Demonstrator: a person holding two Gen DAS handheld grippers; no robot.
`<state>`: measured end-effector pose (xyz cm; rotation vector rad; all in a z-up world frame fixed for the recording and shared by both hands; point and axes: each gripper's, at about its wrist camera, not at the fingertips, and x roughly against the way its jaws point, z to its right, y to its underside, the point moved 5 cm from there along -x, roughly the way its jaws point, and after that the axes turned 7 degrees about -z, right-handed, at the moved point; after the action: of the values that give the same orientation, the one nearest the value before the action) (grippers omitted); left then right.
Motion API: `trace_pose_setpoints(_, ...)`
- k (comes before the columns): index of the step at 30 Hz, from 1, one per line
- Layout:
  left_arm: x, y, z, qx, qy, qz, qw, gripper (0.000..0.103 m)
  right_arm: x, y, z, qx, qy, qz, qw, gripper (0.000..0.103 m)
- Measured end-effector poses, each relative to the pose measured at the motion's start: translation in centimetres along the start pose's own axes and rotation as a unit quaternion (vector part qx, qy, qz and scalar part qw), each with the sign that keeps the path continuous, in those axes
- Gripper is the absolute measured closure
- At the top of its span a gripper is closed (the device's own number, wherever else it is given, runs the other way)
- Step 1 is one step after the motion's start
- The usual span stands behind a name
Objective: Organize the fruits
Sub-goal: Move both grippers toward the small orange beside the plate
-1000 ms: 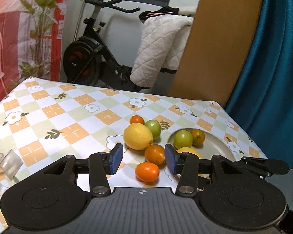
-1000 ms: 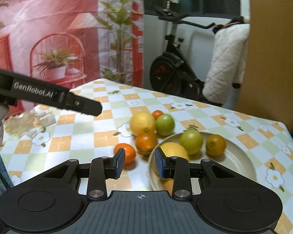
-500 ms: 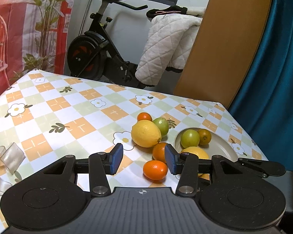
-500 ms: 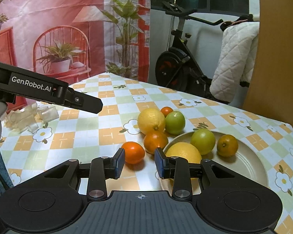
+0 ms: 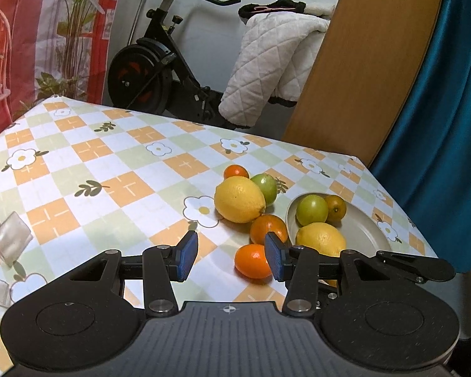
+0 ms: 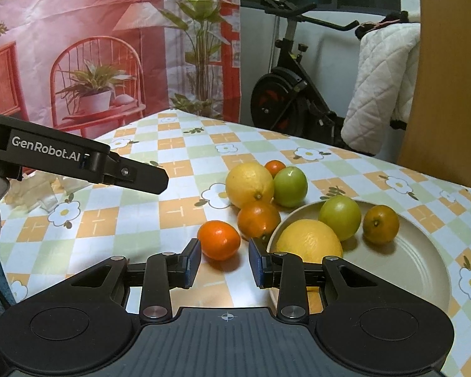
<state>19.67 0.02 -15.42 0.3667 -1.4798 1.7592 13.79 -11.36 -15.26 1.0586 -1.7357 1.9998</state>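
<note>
Fruits on cloth: five lie loose near the table's [image 5: 116, 169] right edge, just left of the plate [image 6: 389, 264].
Nearest loose fruit: a small orange [image 6: 219, 239] [image 5: 252, 260], closest to the near edge, apart from the plate rim.
Behind it: a darker orange [image 6: 259, 219] touching the rim, then a big lemon [image 6: 249, 184], a green fruit [image 6: 290, 186] and a tiny orange [image 6: 274, 167] huddled together.
Plate contents: a lemon [image 6: 309, 241] at the near-left rim, a green fruit [image 6: 340, 213] and a dark orange [image 6: 381, 224] further in; something yellow shows below the right finger, too hidden to name.
Left gripper [image 5: 230, 259]: jaws spread wide, holding nothing, hovering over the cloth with the small orange just inside its right pad.
Right gripper [image 6: 224, 262]: jaws parted, empty, the small orange just ahead of the gap.
Left edge: crumpled clear plastic [image 5: 8, 238] lies on the cloth.
Background: exercise bike [image 5: 160, 72] with a white quilt [image 5: 267, 72] draped beside it.
</note>
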Motion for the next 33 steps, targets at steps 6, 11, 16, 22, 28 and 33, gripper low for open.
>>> trace_pose_setpoints(6,-0.1,0.1,-0.1,0.001,0.004,0.000,1.0000,0.054,0.0,0.5,0.2,-0.007,0.002,-0.002,1.000,0.072)
trace_pose_setpoints(11,-0.1,0.3,-0.1,0.002,0.004,0.002,1.0000,0.054,-0.1,0.4,0.1,-0.004,0.002,-0.002,1.000,0.072)
trace_pose_setpoints(16,-0.1,0.4,-0.1,0.002,0.005,0.004,1.0000,0.054,-0.4,0.0,-0.3,0.005,0.002,-0.004,1.000,0.072)
trace_pose_setpoints(22,-0.3,0.2,-0.4,0.006,0.004,0.007,1.0000,0.054,-1.0,-0.4,-0.4,0.009,0.000,-0.007,1.000,0.072)
trace_pose_setpoints(28,-0.5,0.4,-0.6,0.010,0.006,0.004,0.9999,0.054,-1.1,-0.3,-0.7,0.010,-0.002,-0.004,1.000,0.072)
trace_pose_setpoints(33,-0.5,0.5,-0.8,0.014,0.012,0.001,0.9998,0.054,-1.0,0.3,-0.7,0.005,-0.002,-0.005,1.000,0.072)
